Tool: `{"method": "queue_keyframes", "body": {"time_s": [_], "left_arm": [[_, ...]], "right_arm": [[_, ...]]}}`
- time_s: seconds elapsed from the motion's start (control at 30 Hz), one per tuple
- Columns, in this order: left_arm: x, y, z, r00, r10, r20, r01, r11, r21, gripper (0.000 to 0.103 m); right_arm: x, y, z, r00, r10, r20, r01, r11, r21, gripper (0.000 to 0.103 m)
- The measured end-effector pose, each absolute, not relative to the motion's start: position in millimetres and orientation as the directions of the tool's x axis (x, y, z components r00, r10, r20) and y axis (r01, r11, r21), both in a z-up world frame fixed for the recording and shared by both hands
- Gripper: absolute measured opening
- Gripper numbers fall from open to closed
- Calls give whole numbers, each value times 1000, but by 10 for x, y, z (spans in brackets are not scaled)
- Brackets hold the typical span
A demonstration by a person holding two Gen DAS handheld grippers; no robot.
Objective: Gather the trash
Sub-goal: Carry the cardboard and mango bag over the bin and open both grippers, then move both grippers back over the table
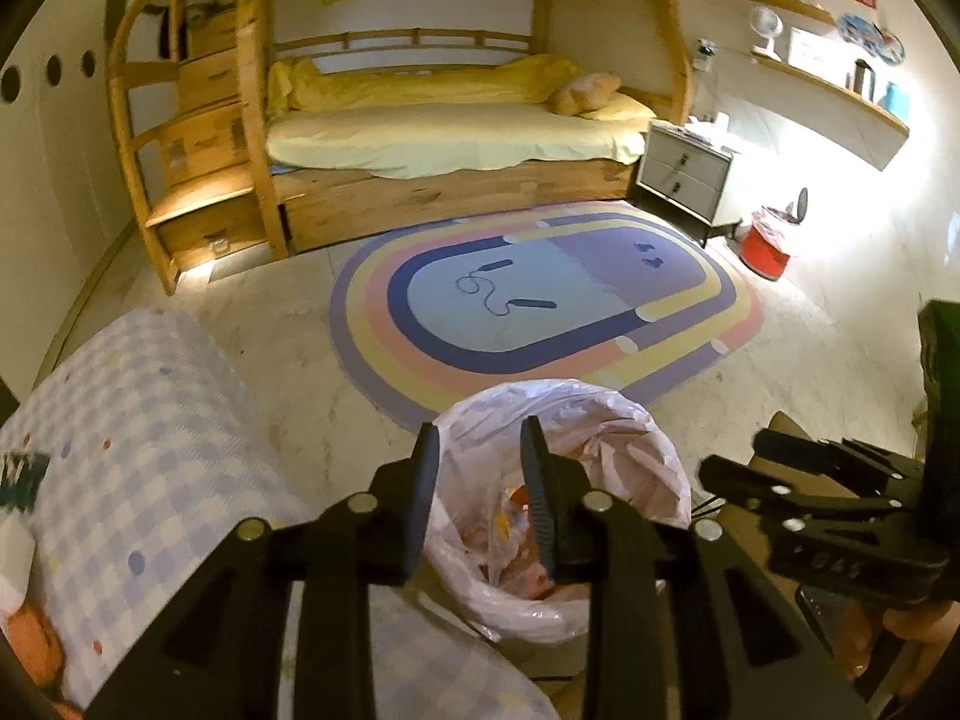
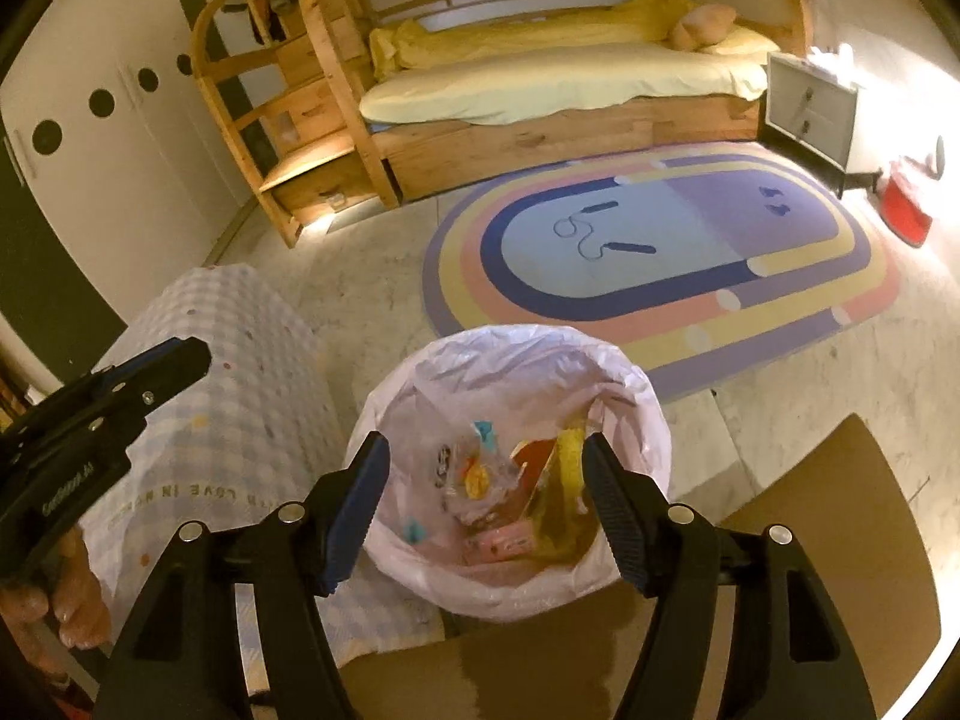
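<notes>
A trash bin lined with a pale pink plastic bag (image 2: pixel 510 360) stands on the floor right below both grippers. Inside lie several wrappers, among them a yellow one (image 2: pixel 567 450), a red one (image 2: pixel 534 462) and a pink packet (image 2: pixel 498 543). My right gripper (image 2: pixel 486 444) hangs over the bin's mouth, jaws wide apart, nothing between them. My left gripper (image 1: pixel 480 438) hovers over the bin's near left rim (image 1: pixel 456 420), jaws a little apart and empty. Each gripper shows in the other's view: the left gripper (image 2: pixel 192 354) at the left, the right gripper (image 1: pixel 732 456) at the right.
A checked blue-and-white blanket (image 1: pixel 150 450) lies left of the bin. A brown board (image 2: pixel 810 540) sits at the right. Beyond are a rainbow rug (image 1: pixel 540 360) with a skipping rope (image 1: pixel 504 291), a wooden bunk bed (image 1: pixel 456 138), a nightstand (image 1: pixel 684 171) and a red bin (image 1: pixel 765 246).
</notes>
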State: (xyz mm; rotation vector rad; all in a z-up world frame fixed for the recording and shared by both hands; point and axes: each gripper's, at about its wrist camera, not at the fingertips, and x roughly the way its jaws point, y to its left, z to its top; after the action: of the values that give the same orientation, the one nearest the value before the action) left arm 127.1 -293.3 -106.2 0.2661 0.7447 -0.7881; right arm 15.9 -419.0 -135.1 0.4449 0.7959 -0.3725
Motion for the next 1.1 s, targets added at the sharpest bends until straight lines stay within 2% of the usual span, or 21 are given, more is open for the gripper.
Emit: {"method": "queue_keyframes", "body": {"time_s": [0.5, 0.67, 0.87, 0.93, 1.1], "left_arm": [[790, -1930, -529, 589, -524, -615, 632, 773, -54, 27], [623, -1504, -420, 634, -496, -593, 581, 812, -58, 33], [495, -902, -349, 695, -436, -572, 489, 869, -67, 34], [461, -671, -351, 725, -393, -565, 444, 894, -53, 38], [477, -108, -454, 762, -296, -576, 322, 945, -59, 39]], "right_arm": [[-133, -3588, -679, 739, -129, -662, 373, 896, 241, 67], [-73, -3162, -487, 770, -82, -633, 278, 936, 216, 67], [80, -2611, -392, 786, 0, -618, 152, 969, 193, 67], [134, -2446, -385, 786, 23, -618, 116, 976, 184, 67], [296, -2015, -462, 773, 80, -629, 28, 987, 160, 67]]}}
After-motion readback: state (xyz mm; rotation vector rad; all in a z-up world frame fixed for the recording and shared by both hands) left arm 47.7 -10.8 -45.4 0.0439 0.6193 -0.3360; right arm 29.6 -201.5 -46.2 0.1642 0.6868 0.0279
